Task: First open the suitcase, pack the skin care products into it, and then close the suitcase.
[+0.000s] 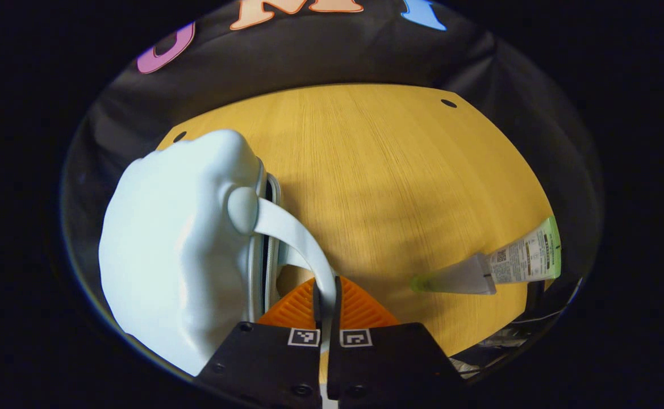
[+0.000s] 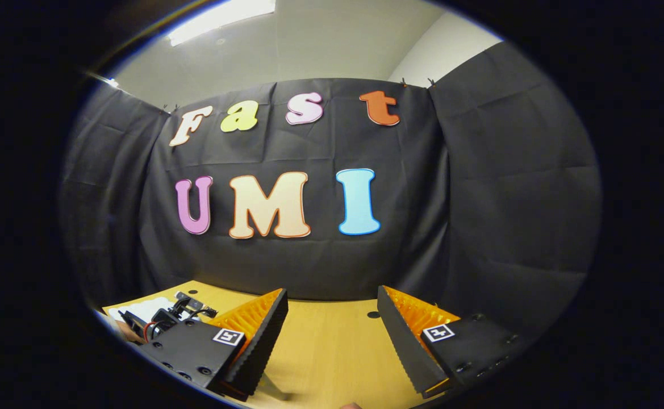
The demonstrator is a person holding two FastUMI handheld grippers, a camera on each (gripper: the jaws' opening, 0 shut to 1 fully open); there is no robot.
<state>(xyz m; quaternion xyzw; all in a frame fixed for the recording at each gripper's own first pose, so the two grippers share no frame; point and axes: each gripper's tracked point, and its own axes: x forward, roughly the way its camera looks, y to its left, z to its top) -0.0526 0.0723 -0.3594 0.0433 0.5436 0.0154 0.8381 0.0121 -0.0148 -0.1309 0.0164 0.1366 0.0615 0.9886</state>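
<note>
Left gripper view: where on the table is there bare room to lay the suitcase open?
The widest bare patch of table runs from the suitcase to the far edge and the tube. The near-left is crowded: the left gripper is shut on the suitcase handle. The right gripper hangs open.

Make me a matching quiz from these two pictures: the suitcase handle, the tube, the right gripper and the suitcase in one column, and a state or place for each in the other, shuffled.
Things:
1. suitcase handle
2. skin care tube
3. right gripper
4. suitcase

States or places:
A. open, holding nothing, above the table
B. pale blue shell, standing on the table
C. pinched between the left gripper fingers
D. lying flat near the table's edge

Pairs: 1-C, 2-D, 3-A, 4-B
</note>
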